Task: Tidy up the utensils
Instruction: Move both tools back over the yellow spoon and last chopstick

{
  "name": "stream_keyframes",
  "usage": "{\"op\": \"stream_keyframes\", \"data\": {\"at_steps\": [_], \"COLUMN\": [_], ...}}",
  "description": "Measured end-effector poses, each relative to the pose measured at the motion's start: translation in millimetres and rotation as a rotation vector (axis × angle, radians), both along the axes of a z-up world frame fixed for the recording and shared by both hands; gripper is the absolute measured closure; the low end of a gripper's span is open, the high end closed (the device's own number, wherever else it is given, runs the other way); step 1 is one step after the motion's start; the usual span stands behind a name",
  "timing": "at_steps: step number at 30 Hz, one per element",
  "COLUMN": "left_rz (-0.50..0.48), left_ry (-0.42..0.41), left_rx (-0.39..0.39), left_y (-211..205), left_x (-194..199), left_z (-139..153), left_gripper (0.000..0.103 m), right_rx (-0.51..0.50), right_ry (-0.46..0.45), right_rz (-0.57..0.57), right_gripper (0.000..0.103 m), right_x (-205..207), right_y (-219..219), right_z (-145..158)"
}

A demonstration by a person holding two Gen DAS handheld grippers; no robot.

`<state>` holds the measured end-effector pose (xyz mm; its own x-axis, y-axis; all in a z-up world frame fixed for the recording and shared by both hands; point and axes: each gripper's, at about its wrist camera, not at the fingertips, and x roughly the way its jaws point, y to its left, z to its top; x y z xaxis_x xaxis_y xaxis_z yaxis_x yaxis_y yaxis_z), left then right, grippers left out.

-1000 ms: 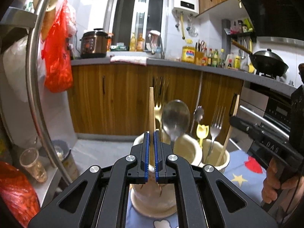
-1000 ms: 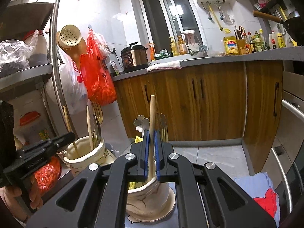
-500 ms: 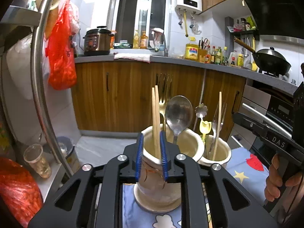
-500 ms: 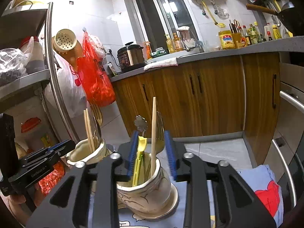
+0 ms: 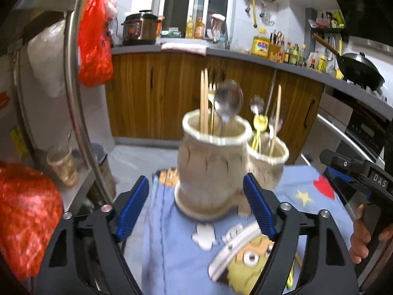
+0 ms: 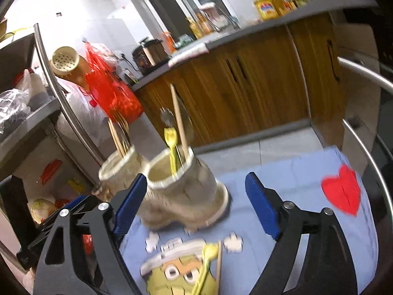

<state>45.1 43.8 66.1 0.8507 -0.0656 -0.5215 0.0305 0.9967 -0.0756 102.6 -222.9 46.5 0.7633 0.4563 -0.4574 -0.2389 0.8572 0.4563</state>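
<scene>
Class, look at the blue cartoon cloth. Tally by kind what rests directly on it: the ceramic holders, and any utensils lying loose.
On the blue cloth:
Ceramic holders: 2 (nearer holder, farther holder)
Loose yellow utensil: 1
Loose wooden chopstick: 1
Total: 4

Black fingers (image 5: 132, 204), ribbed blue pads (image 5: 258, 206)

Two ceramic utensil holders stood side by side, touching, on a cartoon-print cloth (image 5: 172, 250). In the left wrist view the larger holder (image 5: 212, 169) sat left and nearer, with a chopstick pair (image 5: 203, 100) and spoon (image 5: 227, 100) in it. The smaller holder (image 5: 267, 162) held one chopstick (image 5: 276, 118) and small forks. Cabinets (image 5: 172, 98) ran behind. More utensils (image 6: 208, 265) lay on the cloth nearer the cameras.
</scene>
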Motion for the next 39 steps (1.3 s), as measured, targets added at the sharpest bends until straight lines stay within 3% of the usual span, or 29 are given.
{"op": "stream_keyframes", "data": {"at_steps": [4,8,15,18,26,37,39], "left_rz": [-0.004,0.025,0.055,0.036,-0.005,-0.02,-0.023], "left_ry": [0.03,0.038,0.073,0.086,0.102,0.11,0.115], "left_rx": [-0.001,0.027,-0.048,-0.044,-0.03,-0.031,-0.033], "left_y": [-0.4,3.7,20.1,18.0,12.1,11.3,11.0], "left_x": [-12.6,-16.0,-17.4,-16.8,-15.0,-13.7,-13.5], "left_z": [-15.1,-28.8,-37.7,-41.2,-46.8,-50.7,-51.3], "left_gripper": [0.016,0.015,0.015,0.015,0.015,0.015,0.015], "right_rx": [-0.043,-0.153,-0.255,-0.317,-0.345,-0.413,-0.445], "right_ry": [0.039,0.019,0.102,0.121,0.219,0.229,0.213], "right_rz": [0.018,0.065,0.189,0.214,0.227,0.195,0.19], "right_gripper": [0.018,0.02,0.064,0.069,0.072,0.073,0.078], "right_x": [-17.3,-34.3,-40.5,-42.4,-30.7,-24.8,-25.0], "right_y": [3.7,22.8,56.5,70.0,75.0,83.0,88.2], "right_z": [-18.7,-30.1,-48.6,-55.6,-73.1,-83.3,-85.1]}}
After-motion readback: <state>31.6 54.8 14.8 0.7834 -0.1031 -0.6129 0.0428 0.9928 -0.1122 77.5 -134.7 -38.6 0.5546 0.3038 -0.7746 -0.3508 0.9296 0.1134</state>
